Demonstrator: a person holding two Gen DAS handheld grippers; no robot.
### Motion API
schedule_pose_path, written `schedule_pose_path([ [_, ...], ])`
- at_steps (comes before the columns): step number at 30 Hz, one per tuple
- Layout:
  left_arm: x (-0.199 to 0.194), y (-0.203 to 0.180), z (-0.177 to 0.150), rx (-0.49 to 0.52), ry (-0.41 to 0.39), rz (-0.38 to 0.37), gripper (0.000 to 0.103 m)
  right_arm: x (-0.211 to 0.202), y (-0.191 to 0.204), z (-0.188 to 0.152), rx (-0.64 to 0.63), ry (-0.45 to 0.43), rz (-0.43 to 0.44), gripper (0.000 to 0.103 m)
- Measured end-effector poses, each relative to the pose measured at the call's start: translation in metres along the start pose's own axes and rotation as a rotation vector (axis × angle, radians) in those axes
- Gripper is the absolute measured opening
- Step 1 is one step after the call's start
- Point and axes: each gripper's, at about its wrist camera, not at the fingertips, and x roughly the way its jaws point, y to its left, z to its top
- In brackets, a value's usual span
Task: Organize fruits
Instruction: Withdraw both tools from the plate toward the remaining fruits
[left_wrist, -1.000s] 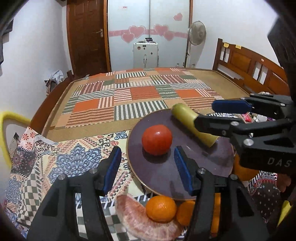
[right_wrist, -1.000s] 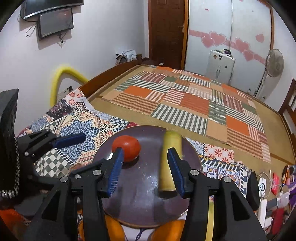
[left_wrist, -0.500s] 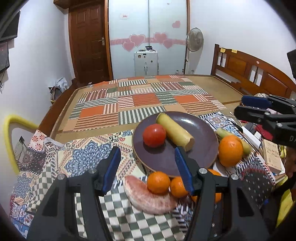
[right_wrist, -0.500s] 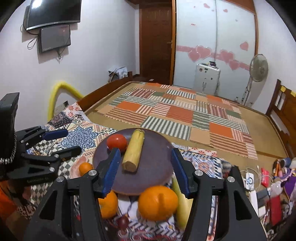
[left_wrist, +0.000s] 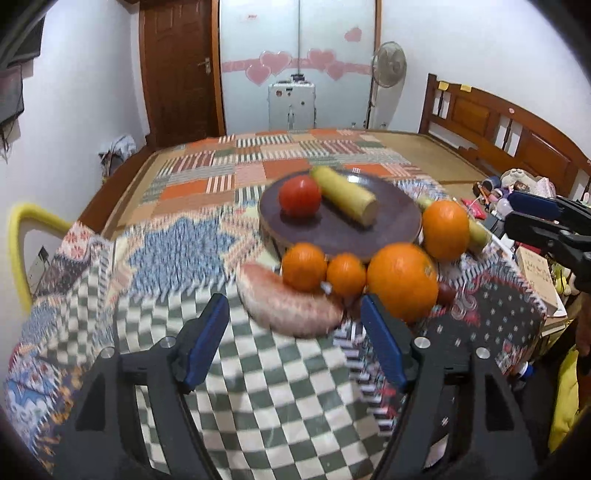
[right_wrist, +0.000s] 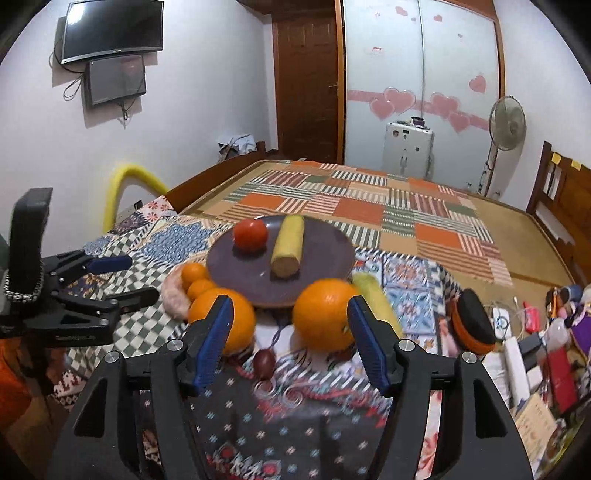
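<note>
A dark brown plate (left_wrist: 391, 225) (right_wrist: 325, 251) holds a red tomato (left_wrist: 299, 195) (right_wrist: 250, 235) and a yellow-green cut stalk (left_wrist: 347, 195) (right_wrist: 288, 245). In front of the plate lie two large oranges (left_wrist: 402, 282) (left_wrist: 445, 229), two small oranges (left_wrist: 304, 266) (left_wrist: 345, 275) and a pink pomelo wedge (left_wrist: 288, 310). My left gripper (left_wrist: 293, 341) is open and empty, just short of the wedge. My right gripper (right_wrist: 290, 341) is open and empty, with a large orange near each fingertip (right_wrist: 223, 321) (right_wrist: 325, 319).
The fruit lies on patterned cloths (left_wrist: 258, 376) at the edge of a bed with a patchwork mat (right_wrist: 369, 206). A second stalk (right_wrist: 376, 299) lies right of the plate. Clutter (right_wrist: 524, 343) fills the right side. A small dark red fruit (right_wrist: 264, 363) lies near my right gripper.
Both grippers have pulled back from the plate towards me. The stalk that the right gripper held a second ago now lies on the plate beside the tomato.
</note>
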Motion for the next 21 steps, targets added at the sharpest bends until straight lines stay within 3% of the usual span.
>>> schedule_pose_path([
  [6, 0.015, -0.002, -0.018, -0.017, 0.030, -0.003, 0.074, 0.005, 0.010, -0.013, -0.010, -0.005, 0.001, 0.061],
  [15, 0.046, -0.002, -0.012, -0.013, 0.090, -0.002, 0.074, 0.033, 0.021, -0.016, 0.005, 0.012, 0.070, 0.061],
  [21, 0.054, -0.006, -0.009, 0.007, 0.088, 0.008, 0.074, 0.044, 0.025, -0.019, 0.025, 0.025, 0.112, 0.061],
])
